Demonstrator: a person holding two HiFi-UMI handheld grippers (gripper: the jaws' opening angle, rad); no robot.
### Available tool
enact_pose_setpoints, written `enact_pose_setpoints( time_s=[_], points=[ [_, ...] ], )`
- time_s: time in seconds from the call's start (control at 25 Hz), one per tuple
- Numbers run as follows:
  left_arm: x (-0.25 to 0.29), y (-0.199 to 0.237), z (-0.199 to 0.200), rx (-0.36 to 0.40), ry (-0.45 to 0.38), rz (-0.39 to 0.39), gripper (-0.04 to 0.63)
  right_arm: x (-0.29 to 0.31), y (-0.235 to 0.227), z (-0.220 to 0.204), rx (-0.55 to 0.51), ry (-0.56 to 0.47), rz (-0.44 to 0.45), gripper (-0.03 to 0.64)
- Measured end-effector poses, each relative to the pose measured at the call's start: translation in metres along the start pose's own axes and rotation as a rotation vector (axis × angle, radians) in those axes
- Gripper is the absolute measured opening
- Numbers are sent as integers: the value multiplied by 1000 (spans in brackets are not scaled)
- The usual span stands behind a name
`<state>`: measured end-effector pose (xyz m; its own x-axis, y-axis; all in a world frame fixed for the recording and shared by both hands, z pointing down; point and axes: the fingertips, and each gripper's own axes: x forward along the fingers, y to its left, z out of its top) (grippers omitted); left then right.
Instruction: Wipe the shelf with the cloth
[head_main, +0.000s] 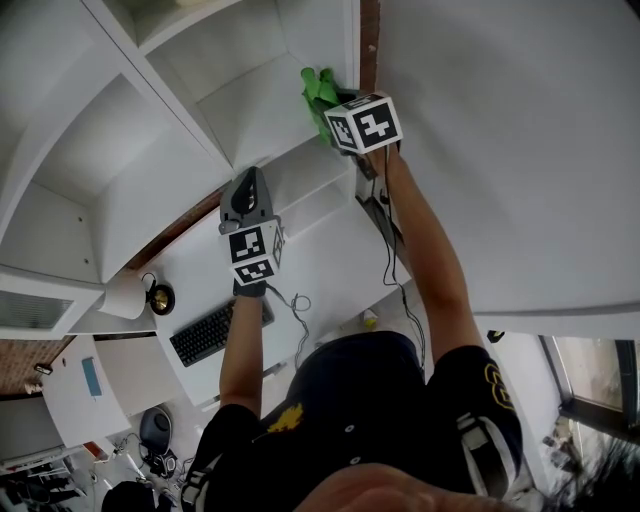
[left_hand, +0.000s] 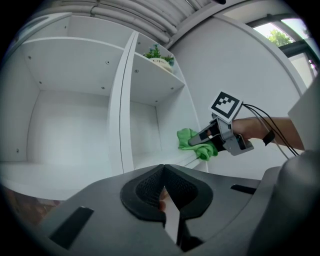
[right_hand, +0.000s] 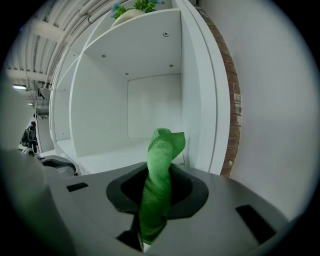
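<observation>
Cloth (right_hand: 160, 165) pinched in right claw (right_hand: 158, 196), tip on shelf (right_hand: 107, 159) front edge; left claw (left_hand: 163, 173) closed, empty.

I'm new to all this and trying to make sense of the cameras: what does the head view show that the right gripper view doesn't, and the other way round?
Only the head view: the person's arms, reaching up, and a keyboard on the desk below.

Only the right gripper view: a potted plant on top of the shelf unit, and a close look at the right gripper, its tongs shut on the green cloth.

Both: the green cloth and the white shelf it is held at.
</observation>
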<state>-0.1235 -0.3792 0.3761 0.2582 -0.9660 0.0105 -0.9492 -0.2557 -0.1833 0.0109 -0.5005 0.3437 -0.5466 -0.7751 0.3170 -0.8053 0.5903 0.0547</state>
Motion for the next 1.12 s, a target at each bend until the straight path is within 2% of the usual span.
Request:
enact_pose_setpoints(
  time_s=[0.24,0.44,0.6,0.76,0.84,0.96,1.12],
  points=[
    [2,-9,-8,-5,17,-20,18,-1,1,1,-15,-19,-33,69],
    [0,-28,-17,-21,37,-42,18,-2,2,2,-60,-79,-62,69],
    [-5,-45,-32,-48,67,-54,18,-7,2,2,-80,-166,-96,69],
    [-4,-61,-43,-74,74,-45,18,-11,2,3,-110,-307,-140,67],
    [-2,-70,-47,-73,81,-39,18,-12,1,3,-109,-345,-128,67],
    [-5,-76,-55,-64,99,-14,18,-18,5,0,-123,-337,-63,67],
    [-15,-79,-71,-60,122,41,18,-47,21,-47,-187,-379,-23,69]
  ],
)
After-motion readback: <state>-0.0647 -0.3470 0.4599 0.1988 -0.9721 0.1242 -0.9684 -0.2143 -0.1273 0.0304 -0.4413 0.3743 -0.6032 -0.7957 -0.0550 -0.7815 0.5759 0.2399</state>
